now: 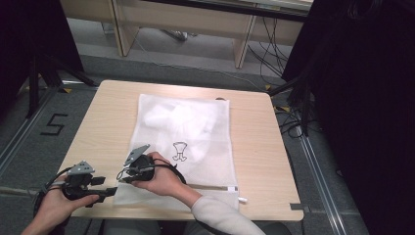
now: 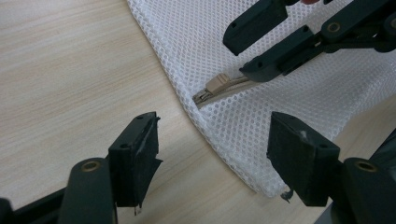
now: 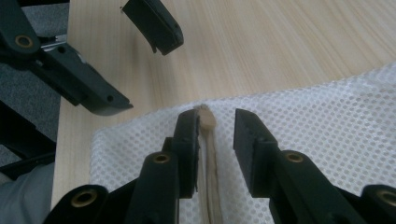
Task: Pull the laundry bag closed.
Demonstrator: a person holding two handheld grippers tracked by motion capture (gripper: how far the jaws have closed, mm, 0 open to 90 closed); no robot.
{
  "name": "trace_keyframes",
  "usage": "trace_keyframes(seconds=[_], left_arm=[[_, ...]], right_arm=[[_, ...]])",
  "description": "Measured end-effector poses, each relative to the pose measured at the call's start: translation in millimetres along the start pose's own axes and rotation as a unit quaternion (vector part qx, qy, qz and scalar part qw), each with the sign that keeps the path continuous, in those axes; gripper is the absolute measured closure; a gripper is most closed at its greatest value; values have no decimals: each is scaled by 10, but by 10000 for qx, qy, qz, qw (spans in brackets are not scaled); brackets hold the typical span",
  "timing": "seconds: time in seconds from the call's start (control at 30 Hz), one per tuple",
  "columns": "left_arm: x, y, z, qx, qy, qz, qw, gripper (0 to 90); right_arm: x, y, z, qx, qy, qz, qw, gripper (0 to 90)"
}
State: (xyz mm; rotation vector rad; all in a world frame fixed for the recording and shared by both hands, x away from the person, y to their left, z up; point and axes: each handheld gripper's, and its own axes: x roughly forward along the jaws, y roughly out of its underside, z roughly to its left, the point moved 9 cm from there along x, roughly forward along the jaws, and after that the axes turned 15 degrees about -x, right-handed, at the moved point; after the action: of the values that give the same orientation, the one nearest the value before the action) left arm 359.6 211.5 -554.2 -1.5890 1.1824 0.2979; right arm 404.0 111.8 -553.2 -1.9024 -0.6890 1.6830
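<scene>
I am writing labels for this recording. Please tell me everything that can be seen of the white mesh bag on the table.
The white mesh bag is a flat, rectangular pouch of fine netting, lying on the wooden table. Something white shows through it, beside a small black drawing. A beige zipper runs along its near edge, its pull by the corner. The right gripper straddles the zipper, jaws apart; the left gripper is open beside the corner.

We see a matt, pale wood-grain table [image 1: 254, 142] bearing a white open-mesh cloth bag [image 1: 195, 127] with a beige, dull plastic-looking zip pull [image 2: 215, 85], while the left gripper [image 2: 212, 154] and right gripper [image 3: 212, 140] show matt black plastic-looking jaws, brass-coloured metal rivets and worn, rough pads [image 2: 299, 149].
</scene>
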Motion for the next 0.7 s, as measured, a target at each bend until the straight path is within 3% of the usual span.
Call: trace_keyframes(seconds=[0.23, 0.27, 0.3, 0.5, 0.53, 0.6, 0.7], left_arm=[[1, 2, 0, -3, 3, 7, 10000, 333], [3, 4, 0, -5, 16, 20, 10000, 332], [9, 2, 5, -14, -9, 12, 10000, 332], [7, 5, 1, 12, -4, 33, 10000, 332], [11, 4, -1, -11, -10, 23, 10000, 332], [11, 6, 6, -1, -50, 47, 10000, 332], [13, 13, -7, -2, 25, 77, 10000, 332]], right_arm=[[79, -28, -42, 72, -73, 90, 9999, 721], [73, -12, -27, 333, -66, 213, 9992, 724], [92, -28, -49, 184, -107, 122, 9997, 725], [146, -28, -34, 217, -194, 233, 9993, 725], [158, -23, -50, 131, -191, 240, 9994, 726], [174, -37, -13, 299, -254, 243, 9989, 732], [196, -34, -34, 149, -281, 297, 9991, 756]])
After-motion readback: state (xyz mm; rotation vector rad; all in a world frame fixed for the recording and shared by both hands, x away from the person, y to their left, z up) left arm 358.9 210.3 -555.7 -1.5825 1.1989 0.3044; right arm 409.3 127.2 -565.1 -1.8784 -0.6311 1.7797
